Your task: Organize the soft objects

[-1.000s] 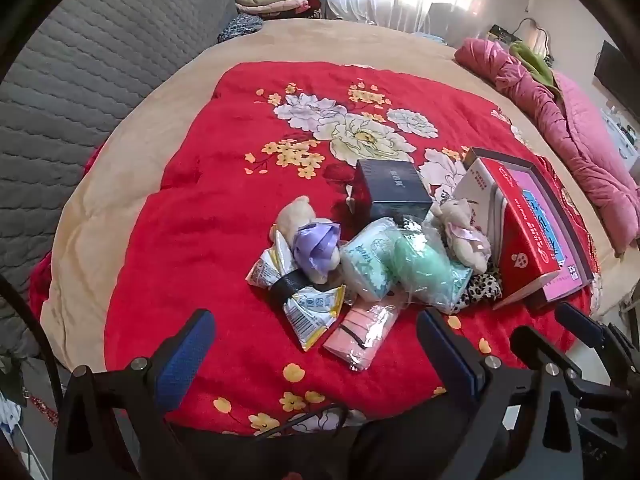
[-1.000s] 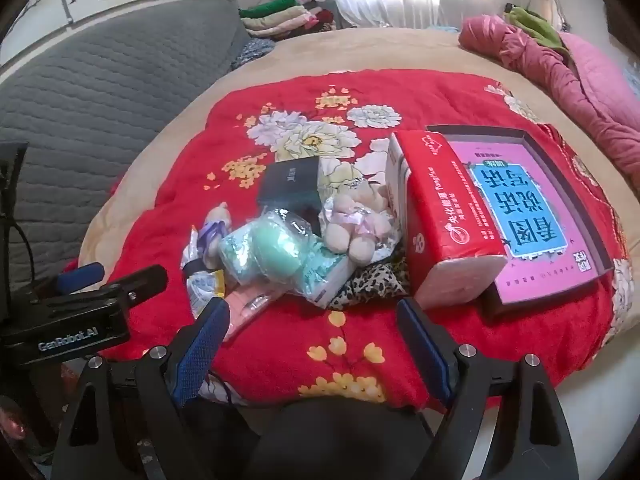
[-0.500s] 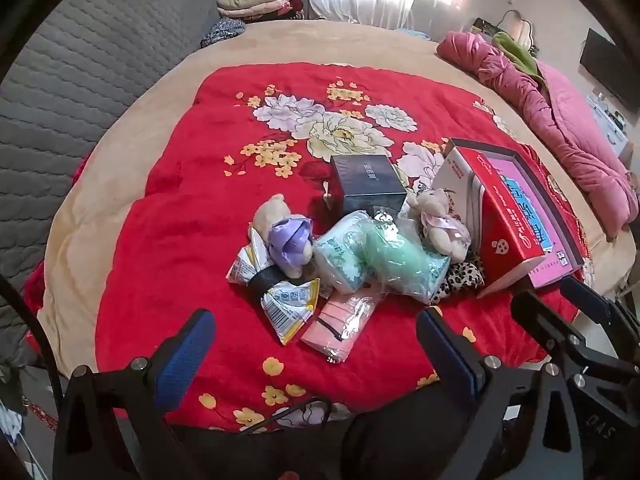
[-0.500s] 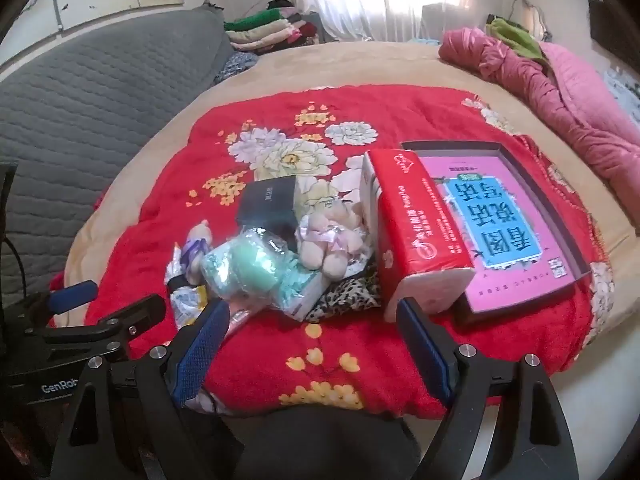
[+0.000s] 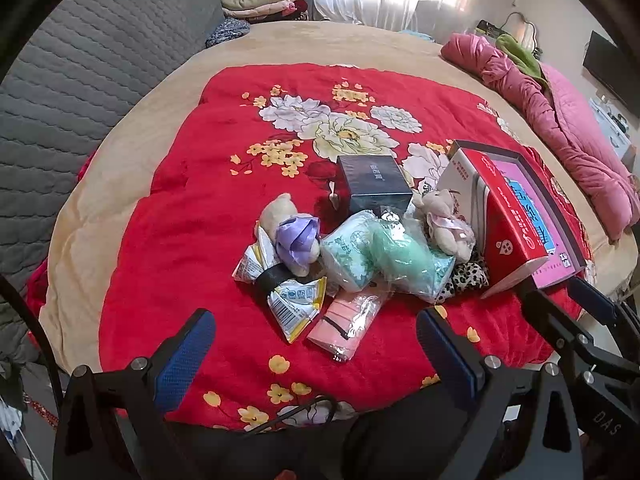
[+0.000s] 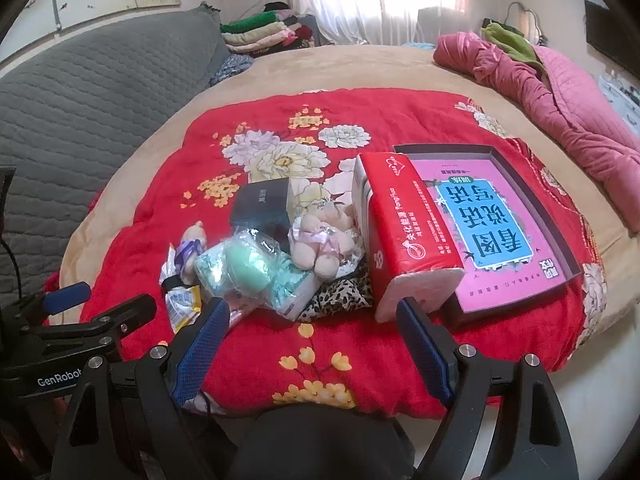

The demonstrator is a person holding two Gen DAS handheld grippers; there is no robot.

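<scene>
A heap of soft things lies on the red flowered blanket [image 5: 168, 240]: a beige plush bear in purple [image 5: 290, 236], a second beige bear with a pink bow [image 5: 442, 216] [image 6: 320, 240], a green plush in clear wrap [image 5: 404, 256] [image 6: 248, 268], a pink packet [image 5: 346, 320], snack wrappers [image 5: 292, 304] and a leopard-print cloth [image 5: 468, 276] [image 6: 340, 300]. My left gripper [image 5: 316, 352] stands open, short of the heap. My right gripper [image 6: 312, 344] is open too, near the blanket's front edge, with nothing between its fingers.
A dark box [image 5: 374, 184] sits behind the heap. A red tissue pack [image 6: 404, 240] leans on a tray holding a pink book [image 6: 492, 232]. A grey quilted headboard [image 5: 72, 80] is at left, a pink quilt [image 5: 560, 120] at right, folded clothes [image 5: 260, 0] at the back.
Both grippers have drawn back and up from the heap, so the objects look smaller and farther. Nothing on the blanket has moved; both grippers stay open.
</scene>
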